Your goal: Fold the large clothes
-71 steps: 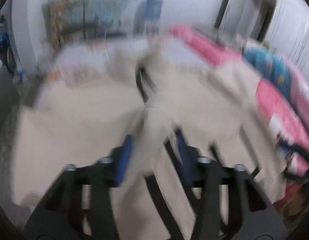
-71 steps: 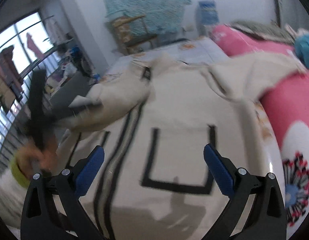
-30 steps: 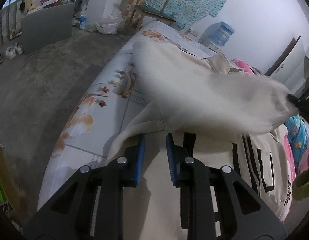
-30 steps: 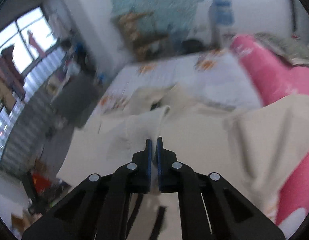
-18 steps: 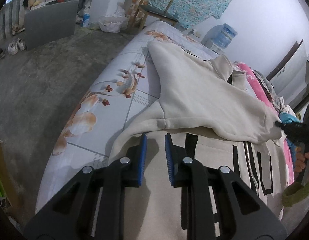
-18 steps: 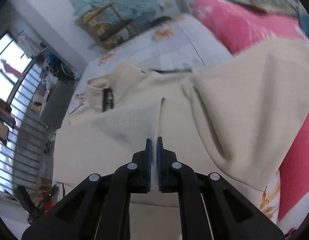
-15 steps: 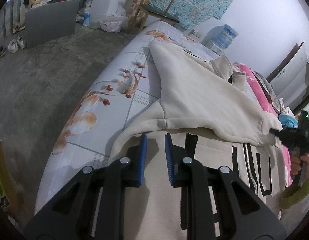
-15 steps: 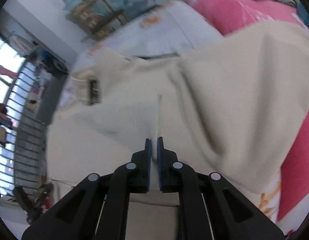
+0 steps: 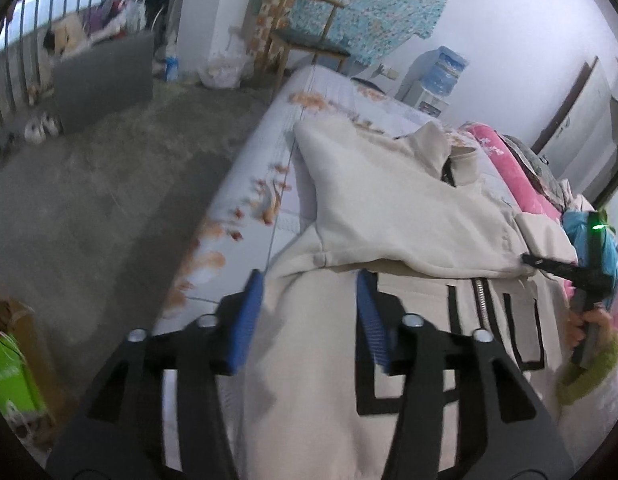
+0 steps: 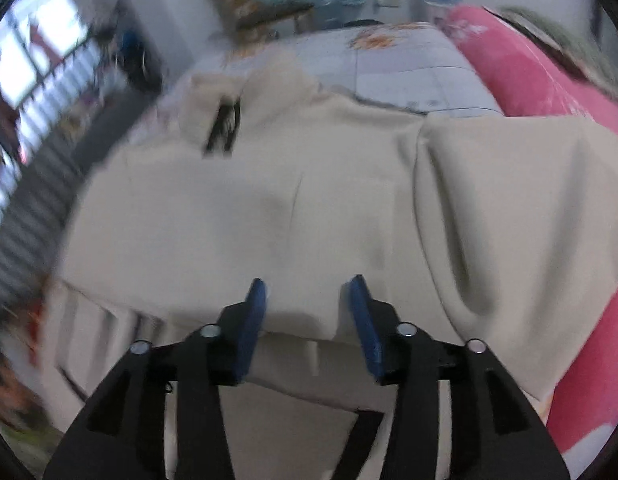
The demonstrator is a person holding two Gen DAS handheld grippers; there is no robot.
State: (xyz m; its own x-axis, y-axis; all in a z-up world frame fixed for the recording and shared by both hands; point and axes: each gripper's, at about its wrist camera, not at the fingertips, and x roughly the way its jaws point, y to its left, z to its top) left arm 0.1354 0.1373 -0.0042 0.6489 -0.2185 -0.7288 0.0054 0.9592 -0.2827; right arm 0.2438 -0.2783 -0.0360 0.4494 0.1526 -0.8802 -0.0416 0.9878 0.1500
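Now both grippers, left gripper (image 9: 311, 300) and right gripper (image 10: 307, 308), are opening over the jacket (image 9: 389, 208).

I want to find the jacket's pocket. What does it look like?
On the flower-print bed sheet lies a big cream zip-up jacket. Beside its zipper, below the folded-over sleeve, is the pocket: the only patch outlined with a black stripe.

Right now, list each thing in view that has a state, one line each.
Cream zip-up jacket with black trim: flat on the bed, one sleeve folded across its front.
Cream sleeve: lying across the jacket, released.
Left tongs: opening, nothing pinched.
Right tongs: opening, sleeve cuff edge between them, not pinched.
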